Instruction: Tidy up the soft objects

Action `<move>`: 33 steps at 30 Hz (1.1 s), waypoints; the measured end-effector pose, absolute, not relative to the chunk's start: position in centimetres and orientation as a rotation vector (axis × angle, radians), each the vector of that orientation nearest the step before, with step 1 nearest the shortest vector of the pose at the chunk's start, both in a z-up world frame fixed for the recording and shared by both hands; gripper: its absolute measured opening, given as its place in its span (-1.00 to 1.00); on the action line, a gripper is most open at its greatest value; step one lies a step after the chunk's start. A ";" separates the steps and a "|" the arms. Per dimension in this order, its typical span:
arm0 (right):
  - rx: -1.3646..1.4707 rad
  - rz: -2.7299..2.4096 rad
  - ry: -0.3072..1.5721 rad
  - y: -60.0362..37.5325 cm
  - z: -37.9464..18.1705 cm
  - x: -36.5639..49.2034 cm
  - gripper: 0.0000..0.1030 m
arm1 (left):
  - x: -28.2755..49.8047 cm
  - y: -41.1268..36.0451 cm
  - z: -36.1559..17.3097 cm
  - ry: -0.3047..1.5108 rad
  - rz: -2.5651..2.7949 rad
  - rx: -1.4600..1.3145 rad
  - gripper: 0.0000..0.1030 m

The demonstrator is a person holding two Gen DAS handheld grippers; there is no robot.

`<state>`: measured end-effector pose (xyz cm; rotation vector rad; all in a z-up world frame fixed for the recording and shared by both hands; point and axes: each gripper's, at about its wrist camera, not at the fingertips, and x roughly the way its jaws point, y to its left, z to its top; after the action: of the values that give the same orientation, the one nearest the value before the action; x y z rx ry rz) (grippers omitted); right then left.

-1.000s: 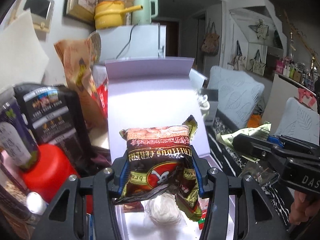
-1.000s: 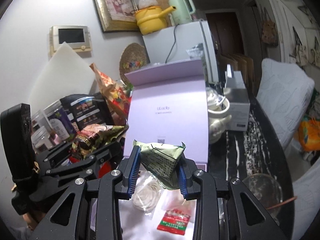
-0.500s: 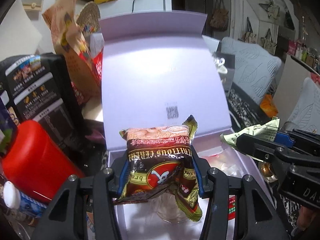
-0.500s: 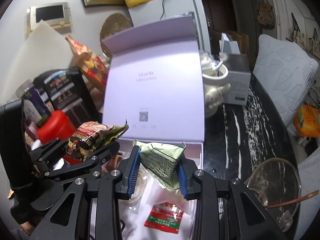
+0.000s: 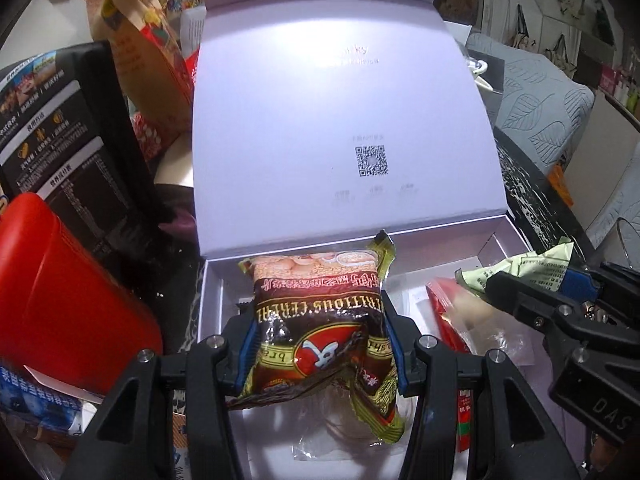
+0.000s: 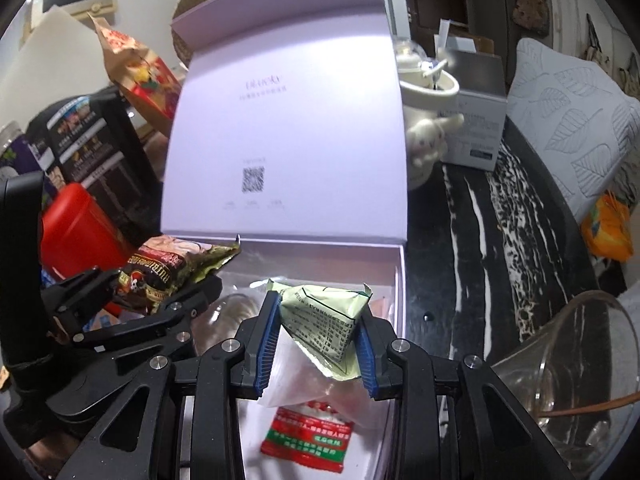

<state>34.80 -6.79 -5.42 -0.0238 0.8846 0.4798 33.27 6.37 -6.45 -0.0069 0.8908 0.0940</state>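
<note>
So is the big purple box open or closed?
Open. The purple box's lid stands up behind it, and packets already lie inside, like the red and green packet.

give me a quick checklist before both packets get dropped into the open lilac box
1. Left gripper grips the brown cereal packet: ok, pinched between both pads.
2. Right gripper grips the pale green packet: ok, clamped on both sides.
3. Lilac box open, lid standing up out of the way: ok.
4. Both packets over the box interior: ok in both wrist views.
5. Landing room: not ok as a clean spot; a red and green sachet and clear bags already lie below.
6. Grippers clear of each other: ok, a gap shows between them.
</note>
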 end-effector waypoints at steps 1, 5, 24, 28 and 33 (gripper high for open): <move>-0.027 0.478 0.889 -6.8 -5.6 34.9 -0.32 | 33.3 6.4 -6.5 0.894 0.096 -0.012 -0.02; -0.034 0.463 0.913 -6.7 -6.6 35.3 -0.31 | 33.9 6.6 -7.0 0.927 0.106 -0.015 -0.03; 0.053 0.476 0.872 -7.6 -4.7 34.4 0.07 | 33.7 6.6 -5.3 0.877 0.099 -0.027 0.06; 0.058 0.478 0.859 -7.7 -3.9 33.9 0.07 | 33.0 6.4 -3.8 0.825 0.104 -0.008 0.06; 0.031 0.470 0.817 -7.6 -2.0 32.8 0.07 | 31.5 5.6 -1.8 0.774 0.108 0.015 0.06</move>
<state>32.77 -7.60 -2.02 0.0307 0.8172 0.4704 31.45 5.63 -1.77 0.0151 0.7739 0.1076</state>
